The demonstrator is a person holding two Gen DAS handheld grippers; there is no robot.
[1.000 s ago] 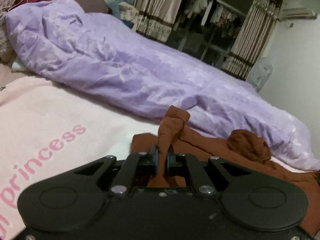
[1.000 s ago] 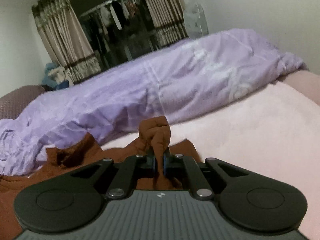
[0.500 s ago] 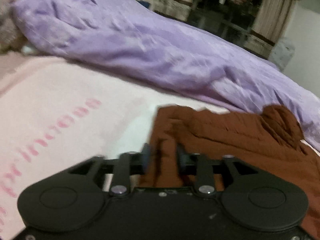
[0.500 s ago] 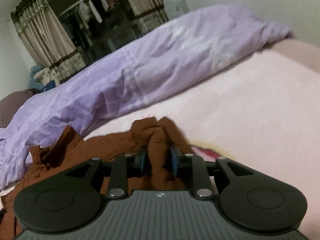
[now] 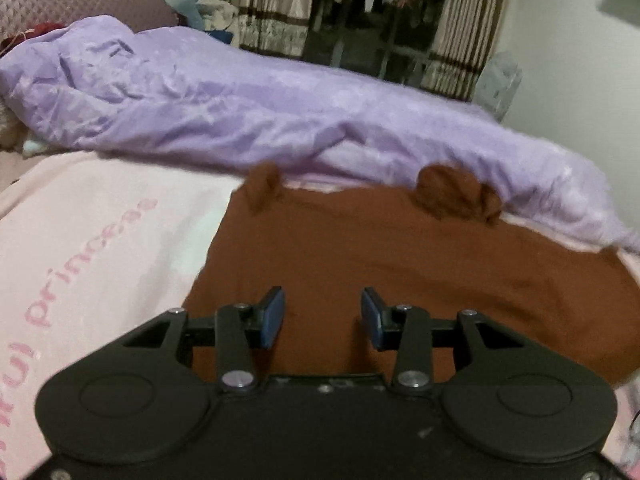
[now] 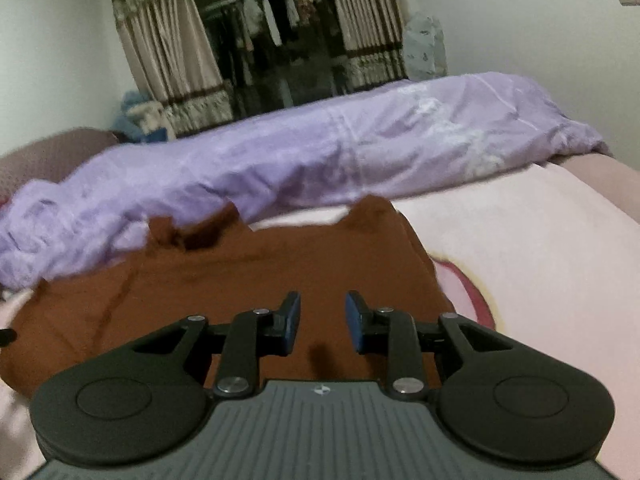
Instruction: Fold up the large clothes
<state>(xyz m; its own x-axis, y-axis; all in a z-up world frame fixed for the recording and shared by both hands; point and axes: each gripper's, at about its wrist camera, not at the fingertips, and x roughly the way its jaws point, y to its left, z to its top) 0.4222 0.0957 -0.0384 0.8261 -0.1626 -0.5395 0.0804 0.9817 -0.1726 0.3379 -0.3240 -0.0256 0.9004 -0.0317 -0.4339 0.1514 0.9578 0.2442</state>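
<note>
A rust-brown garment [image 5: 380, 248] lies spread flat on the pink blanket [image 5: 100, 232], with small bunched lumps at its far edge. It also shows in the right wrist view [image 6: 248, 272]. My left gripper [image 5: 323, 316] is open and empty, low over the garment's near left part. My right gripper [image 6: 322, 320] is open and empty over the garment's near right part. The fingers [image 6: 290, 318] have blue pads.
A rumpled lilac duvet [image 5: 260, 112] runs along the bed behind the garment, also in the right wrist view [image 6: 320, 152]. The blanket shows pink lettering at left. Curtains [image 6: 168, 52] and a dark clothes rail stand beyond. A mauve headboard [image 5: 60, 4] is at far left.
Both grippers held bunched brown cloth shut a second ago. They have opened and let it go, and the garment now lies spread flat on the blanket.
</note>
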